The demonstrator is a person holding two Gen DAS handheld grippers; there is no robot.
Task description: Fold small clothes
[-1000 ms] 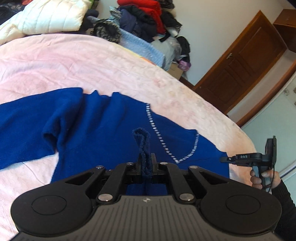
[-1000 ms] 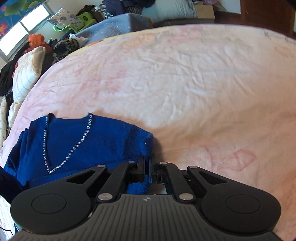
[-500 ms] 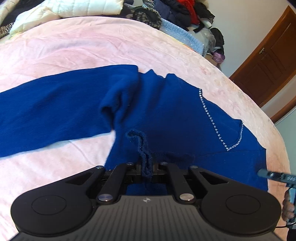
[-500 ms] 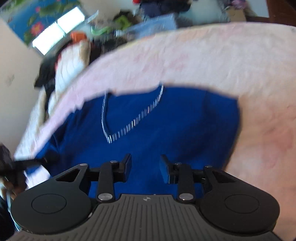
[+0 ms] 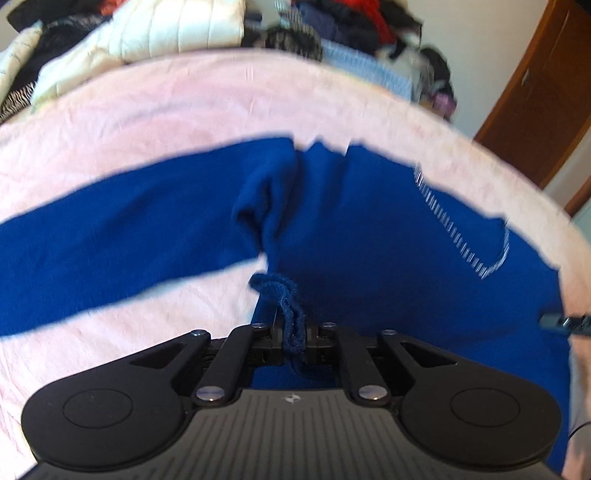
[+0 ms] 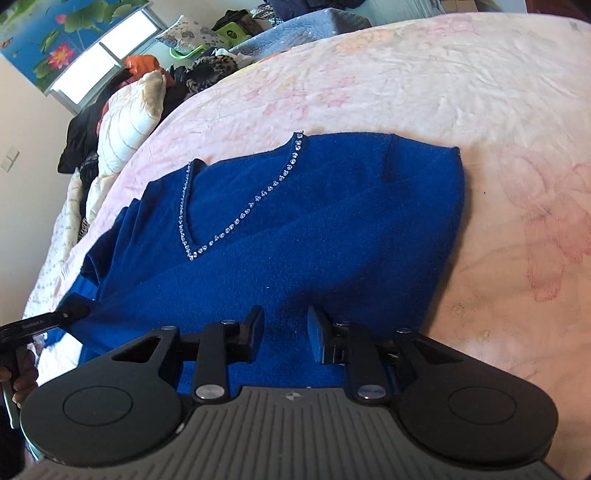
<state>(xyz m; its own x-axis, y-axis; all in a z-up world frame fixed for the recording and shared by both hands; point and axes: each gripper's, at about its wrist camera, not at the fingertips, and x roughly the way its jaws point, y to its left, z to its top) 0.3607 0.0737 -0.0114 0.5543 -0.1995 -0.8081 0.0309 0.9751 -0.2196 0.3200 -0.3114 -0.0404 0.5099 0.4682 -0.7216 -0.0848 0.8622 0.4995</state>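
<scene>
Left wrist view, garment: the blue knitted V-neck sweater (image 5: 369,236) lies on the pink fleece bed cover (image 5: 147,110). One long sleeve (image 5: 110,236) stretches flat toward the left edge.
Left wrist view, claw: the left gripper (image 5: 293,338) is clamped on a bunched ridge of the sweater's blue knit (image 5: 291,314), which stands up between the pads.
Left wrist view, background: a heap of mixed clothing (image 5: 332,22) sits beyond the bed. A brown wooden door (image 5: 535,92) stands at right.
Right wrist view, garment: the sweater's body lies flat, its rhinestone-trimmed neckline (image 6: 236,221) facing up. The right-hand side shows a straight folded edge (image 6: 454,206).
Right wrist view, claw: the right gripper (image 6: 285,334) hovers over the knit. Its jaws have just been closing yet stand apart, nothing pinched between them.
Risk, left grip: the pinch is narrow. A quick pull could slip it loose.
Risk, fold: dragging one-sided could skew the flat body or undo the folded edge.
Risk, right claw: closing low could snag several layers.
</scene>
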